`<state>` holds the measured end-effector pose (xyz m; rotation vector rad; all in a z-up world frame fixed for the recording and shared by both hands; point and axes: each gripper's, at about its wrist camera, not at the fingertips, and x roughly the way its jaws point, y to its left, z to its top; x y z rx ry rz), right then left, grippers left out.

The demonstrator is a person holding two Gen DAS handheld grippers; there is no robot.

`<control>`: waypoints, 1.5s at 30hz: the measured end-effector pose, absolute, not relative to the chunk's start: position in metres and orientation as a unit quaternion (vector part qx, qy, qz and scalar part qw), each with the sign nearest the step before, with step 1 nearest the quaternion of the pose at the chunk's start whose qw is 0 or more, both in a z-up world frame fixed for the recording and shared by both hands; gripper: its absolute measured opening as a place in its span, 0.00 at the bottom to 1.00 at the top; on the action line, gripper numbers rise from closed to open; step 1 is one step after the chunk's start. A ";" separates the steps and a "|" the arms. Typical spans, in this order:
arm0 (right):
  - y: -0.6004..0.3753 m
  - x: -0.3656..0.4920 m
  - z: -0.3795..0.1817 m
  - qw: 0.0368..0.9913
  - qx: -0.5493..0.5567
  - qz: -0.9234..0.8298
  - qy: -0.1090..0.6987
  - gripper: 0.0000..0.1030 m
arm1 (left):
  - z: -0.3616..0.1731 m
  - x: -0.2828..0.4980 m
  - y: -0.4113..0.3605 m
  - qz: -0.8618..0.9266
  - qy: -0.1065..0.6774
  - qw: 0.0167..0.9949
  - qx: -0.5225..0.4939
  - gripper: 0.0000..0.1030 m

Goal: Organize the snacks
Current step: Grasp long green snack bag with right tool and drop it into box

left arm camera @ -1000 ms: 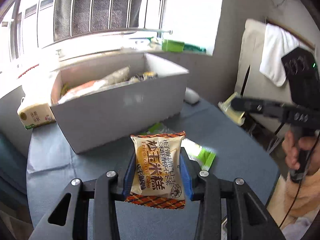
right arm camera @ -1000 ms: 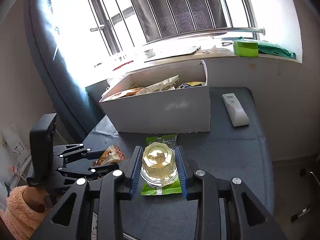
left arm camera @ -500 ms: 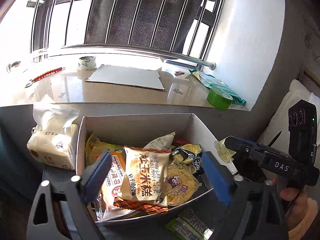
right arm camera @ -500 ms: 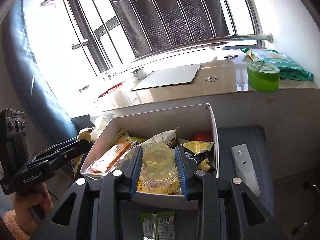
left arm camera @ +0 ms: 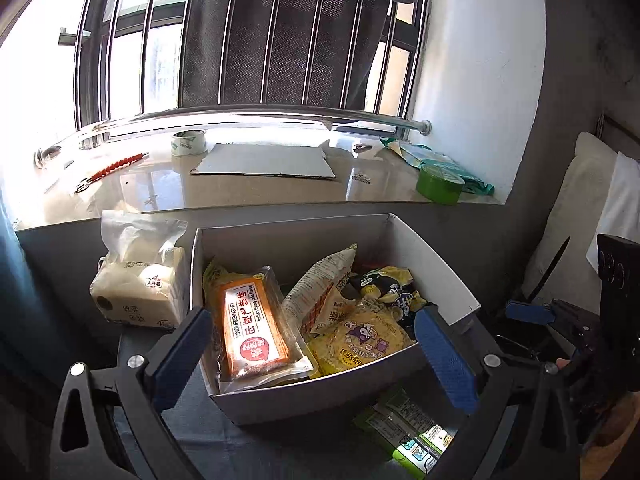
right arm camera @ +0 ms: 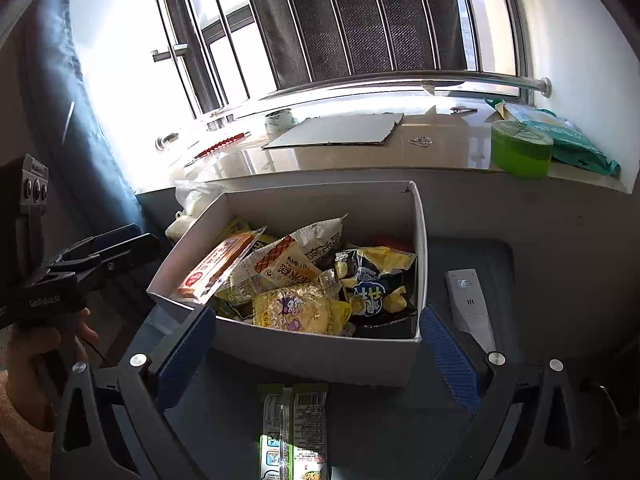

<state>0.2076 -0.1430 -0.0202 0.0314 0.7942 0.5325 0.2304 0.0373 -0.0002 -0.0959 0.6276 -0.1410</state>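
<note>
A white cardboard box (left arm camera: 436, 264) (right arm camera: 320, 354) stands on the grey table, filled with several snack packets. An orange flying-cake packet (left arm camera: 252, 320) lies at its left, a corn-cake packet (right arm camera: 286, 266) in the middle, a yellow packet (right arm camera: 298, 310) at the front. A clear jelly cup (right arm camera: 330, 278) lies among them. My left gripper (left arm camera: 316, 356) is open and empty over the box's near edge. My right gripper (right arm camera: 316, 358) is open and empty in front of the box. A green snack packet (right arm camera: 294, 432) (left arm camera: 404, 428) lies on the table before the box.
A white bag of bread (left arm camera: 136, 280) sits left of the box. A white remote (right arm camera: 470, 306) lies right of it. The windowsill behind holds a tape roll (left arm camera: 188, 142), a cardboard sheet (left arm camera: 264, 162) and a green tape roll (right arm camera: 520, 154).
Both grippers rose from the table to the box and opened. The corn-cake packet left the left gripper and the jelly cup left the right gripper; both now lie in the box.
</note>
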 end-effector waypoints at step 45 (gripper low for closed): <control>-0.124 0.207 0.007 0.901 0.018 0.227 0.368 0.59 | -0.054 0.048 0.048 -0.066 0.318 0.942 -0.088 1.00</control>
